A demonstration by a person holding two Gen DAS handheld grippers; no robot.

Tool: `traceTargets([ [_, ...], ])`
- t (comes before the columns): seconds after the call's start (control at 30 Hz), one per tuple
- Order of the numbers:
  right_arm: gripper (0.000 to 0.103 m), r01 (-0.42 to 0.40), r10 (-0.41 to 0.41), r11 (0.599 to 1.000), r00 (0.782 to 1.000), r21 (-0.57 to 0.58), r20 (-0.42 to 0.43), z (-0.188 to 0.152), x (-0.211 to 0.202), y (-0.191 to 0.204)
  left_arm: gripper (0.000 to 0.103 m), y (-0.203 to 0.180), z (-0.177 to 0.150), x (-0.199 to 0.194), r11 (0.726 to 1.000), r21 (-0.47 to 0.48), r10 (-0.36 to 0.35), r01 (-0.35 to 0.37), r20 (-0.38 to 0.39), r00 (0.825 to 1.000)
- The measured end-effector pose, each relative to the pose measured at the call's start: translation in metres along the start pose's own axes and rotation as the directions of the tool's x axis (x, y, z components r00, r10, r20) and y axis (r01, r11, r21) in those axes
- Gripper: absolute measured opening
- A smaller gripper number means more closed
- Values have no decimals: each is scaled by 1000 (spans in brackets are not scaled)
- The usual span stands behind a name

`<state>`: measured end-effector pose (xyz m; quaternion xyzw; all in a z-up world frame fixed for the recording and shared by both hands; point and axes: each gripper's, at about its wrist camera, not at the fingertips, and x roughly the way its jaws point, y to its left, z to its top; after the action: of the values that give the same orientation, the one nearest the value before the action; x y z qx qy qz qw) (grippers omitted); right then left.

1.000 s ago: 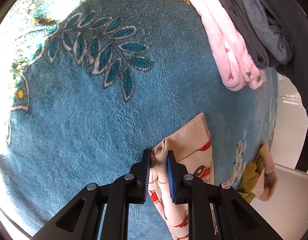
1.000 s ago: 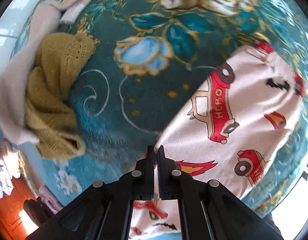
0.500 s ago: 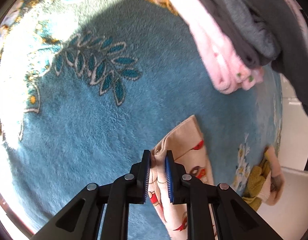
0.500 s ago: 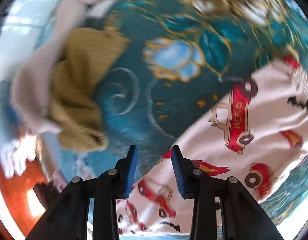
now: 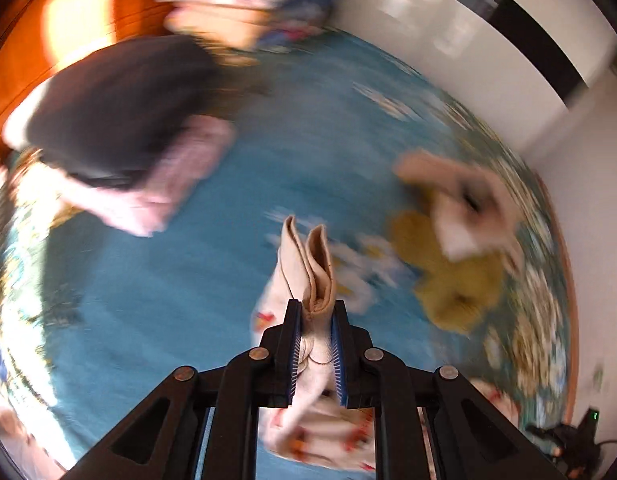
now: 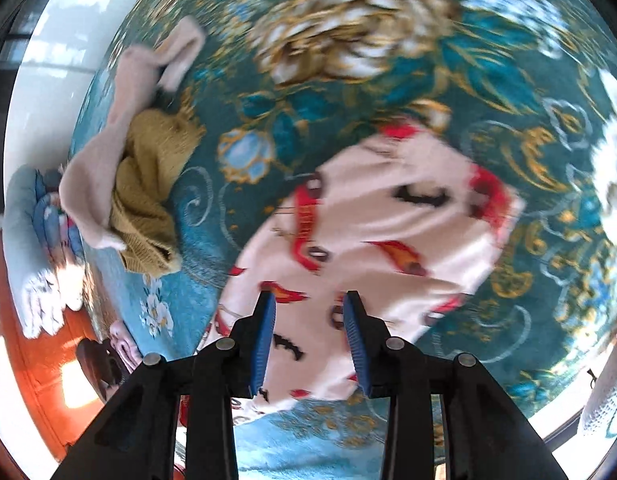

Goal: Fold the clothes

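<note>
Left tool (image 5: 313,312) pinches a bunched corner of the car-print garment (image 5: 308,268); two cream folds stand up between the blue pads and the rest of the cloth trails below and behind the fingers. Gripping at a corner gives control of an edge, which a fold requires. Heavy blur in this view suggests the tool is swinging, probably carrying that corner across.

Right tool (image 6: 310,316) is spread wide and holds nothing. It hovers directly above the car-print garment (image 6: 392,220), which lies mostly flat on the teal floral blanket (image 6: 388,40), extending ahead of and beneath the fingers. The spread stance likely suits either a fresh grip on another edge or pressing the cloth flat.

Ahead and to the left of the right tool, well apart from the garment, a mustard knit (image 6: 148,208) lies crumpled with a pale pink garment (image 6: 108,152) draped over it. Ahead-left of the left tool sits a stack of clothes (image 5: 120,128), dark on top and pink beneath, apparently folded items kept clear of the working area.
</note>
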<state>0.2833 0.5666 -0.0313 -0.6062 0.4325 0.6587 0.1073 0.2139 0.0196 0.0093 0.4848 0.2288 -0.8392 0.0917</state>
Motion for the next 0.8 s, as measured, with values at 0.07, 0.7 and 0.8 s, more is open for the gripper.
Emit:
traceTargets([
  [0.07,37,-18,18,999,1000,33,9,1,-5,-23,16,-44,-19,12,997,73,-15,19,-53,998],
  [0.7,54,-137,118,974,987,182,109,28,24,-132,41,-174,-134,81,976,192,-15,100,-400,916],
  [0.8,54,-138,113,972,984,189,135,34,29,-131,51,-160,-133,59,982,167,-18,90,-392,920],
])
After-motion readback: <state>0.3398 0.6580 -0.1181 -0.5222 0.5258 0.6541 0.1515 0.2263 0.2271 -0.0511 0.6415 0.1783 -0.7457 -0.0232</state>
